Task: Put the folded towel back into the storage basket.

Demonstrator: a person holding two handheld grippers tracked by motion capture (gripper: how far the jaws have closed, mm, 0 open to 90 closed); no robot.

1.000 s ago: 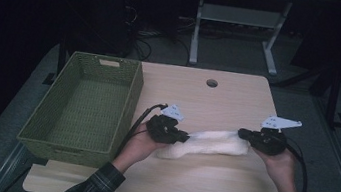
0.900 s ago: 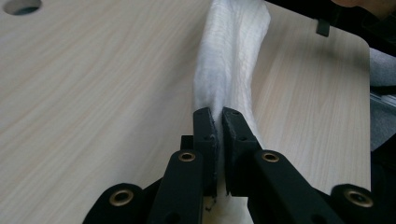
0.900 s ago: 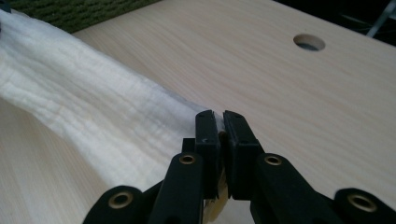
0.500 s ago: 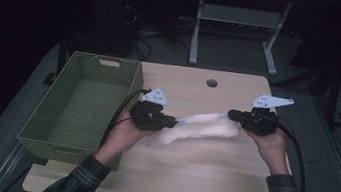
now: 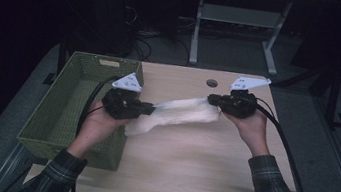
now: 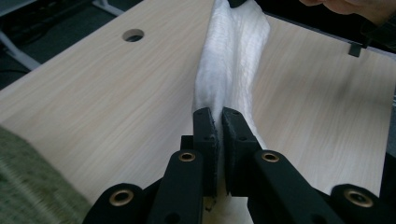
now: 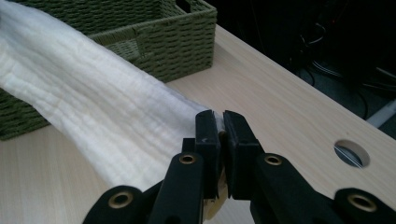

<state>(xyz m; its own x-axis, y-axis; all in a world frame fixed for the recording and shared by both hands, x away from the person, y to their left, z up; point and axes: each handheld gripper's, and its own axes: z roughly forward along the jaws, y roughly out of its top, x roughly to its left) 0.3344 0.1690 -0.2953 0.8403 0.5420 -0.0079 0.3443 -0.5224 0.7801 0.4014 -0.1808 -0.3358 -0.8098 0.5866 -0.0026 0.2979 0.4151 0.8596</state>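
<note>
Grippers: two, left gripper [image 5: 149,108] and right gripper [image 5: 212,100] each clamping one white cloth [image 5: 181,115] | baskets: one [image 5: 65,96]

wooden table [image 5: 183,168], green basket [image 5: 54,120] (woven, left edge)

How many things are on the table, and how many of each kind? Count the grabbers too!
White cloth: 1
Green woven basket: 1
Black grippers: 2, the left gripper and the right gripper, each clamped on one end of the cloth
Total: 4
</note>
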